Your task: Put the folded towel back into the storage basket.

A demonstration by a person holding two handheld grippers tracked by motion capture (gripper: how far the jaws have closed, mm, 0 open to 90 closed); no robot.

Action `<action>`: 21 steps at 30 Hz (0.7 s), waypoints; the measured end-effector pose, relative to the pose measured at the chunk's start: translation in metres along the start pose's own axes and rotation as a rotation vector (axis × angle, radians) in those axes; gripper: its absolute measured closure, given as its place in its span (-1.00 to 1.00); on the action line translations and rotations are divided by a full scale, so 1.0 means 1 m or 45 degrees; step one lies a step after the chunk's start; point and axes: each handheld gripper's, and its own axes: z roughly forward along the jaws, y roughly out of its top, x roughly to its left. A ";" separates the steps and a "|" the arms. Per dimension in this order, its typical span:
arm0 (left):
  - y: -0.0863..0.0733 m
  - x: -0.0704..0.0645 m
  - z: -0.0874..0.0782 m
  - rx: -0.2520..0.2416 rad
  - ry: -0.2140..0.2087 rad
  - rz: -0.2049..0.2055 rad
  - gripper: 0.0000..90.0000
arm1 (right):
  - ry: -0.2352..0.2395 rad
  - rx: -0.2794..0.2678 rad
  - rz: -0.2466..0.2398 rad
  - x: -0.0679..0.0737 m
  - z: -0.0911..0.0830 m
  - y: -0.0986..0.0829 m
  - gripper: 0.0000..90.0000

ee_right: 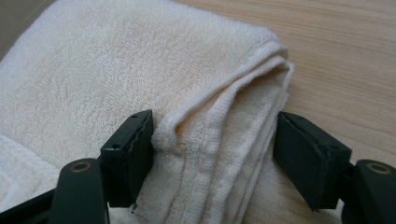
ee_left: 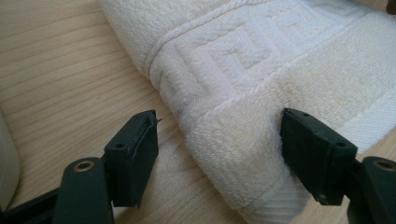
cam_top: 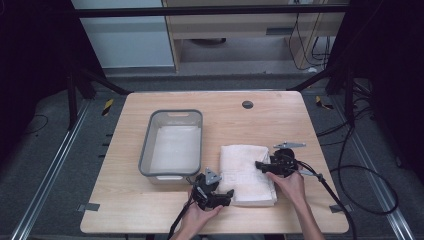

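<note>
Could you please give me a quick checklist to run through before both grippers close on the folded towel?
1. Left gripper open, jaws either side of the towel's near-left corner: ok.
2. Right gripper open, jaws straddling the layered right edge: ok.
3. All folded layers lie between the right jaws: cannot tell, the lowest layers are hidden.
4. Towel lies flat and folded on the table: ok.
5. Grey bin sits apart from the towel, to its left, nothing visible inside: ok.
6. Cable trailing from the right gripper lies off the towel: ok.
</note>
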 end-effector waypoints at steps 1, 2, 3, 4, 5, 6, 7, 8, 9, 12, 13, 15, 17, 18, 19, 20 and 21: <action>0.000 0.000 0.001 0.003 -0.003 -0.002 -0.38 | 0.008 0.007 0.016 -0.001 0.000 0.000 -0.34; 0.000 0.001 0.001 0.005 -0.012 -0.011 -0.38 | 0.019 0.013 0.033 -0.001 0.001 0.000 -0.34; 0.000 0.002 0.001 0.011 -0.022 -0.022 -0.38 | 0.030 0.014 0.034 -0.002 0.001 0.000 -0.29; 0.000 0.003 0.002 0.019 -0.030 -0.030 -0.38 | 0.030 0.014 0.034 -0.002 0.001 0.000 -0.29; 0.001 0.005 0.002 0.022 -0.049 -0.039 -0.37 | 0.039 0.016 0.038 -0.002 0.001 0.000 -0.25; 0.000 0.005 0.002 0.022 -0.060 -0.044 -0.35 | 0.052 0.018 0.043 -0.002 0.001 0.000 -0.19; 0.000 0.006 0.002 0.022 -0.069 -0.041 -0.34 | 0.057 0.020 0.046 -0.002 0.001 0.000 -0.15; 0.000 0.005 0.002 0.021 -0.075 -0.039 -0.31 | 0.064 0.023 0.051 -0.002 0.001 0.000 -0.11; 0.000 0.005 0.002 0.020 -0.080 -0.039 -0.26 | 0.072 0.025 0.057 -0.002 0.001 0.000 -0.07; -0.001 0.003 0.003 0.014 -0.087 -0.033 -0.16 | 0.096 0.038 0.079 -0.002 0.001 0.000 0.05; -0.001 0.004 0.002 0.013 -0.094 -0.035 -0.14 | 0.104 0.041 0.090 -0.001 0.001 0.000 0.08; -0.001 0.004 0.002 0.013 -0.101 -0.036 -0.10 | 0.121 0.043 0.098 -0.001 0.001 0.000 0.17; -0.001 0.004 0.003 0.016 -0.108 -0.040 -0.08 | 0.125 0.040 0.095 -0.001 0.001 0.000 0.20; 0.000 0.004 0.002 0.020 -0.113 -0.042 -0.05 | 0.128 0.037 0.094 -0.001 0.001 0.000 0.23; 0.000 0.004 0.002 0.024 -0.118 -0.046 -0.03 | 0.132 0.035 0.096 0.000 0.001 0.000 0.26; 0.000 0.004 0.002 0.027 -0.126 -0.049 0.00 | 0.132 0.034 0.098 0.000 0.000 0.000 0.28; 0.000 0.005 0.002 0.029 -0.132 -0.053 0.02 | 0.136 0.031 0.098 0.001 0.000 0.000 0.32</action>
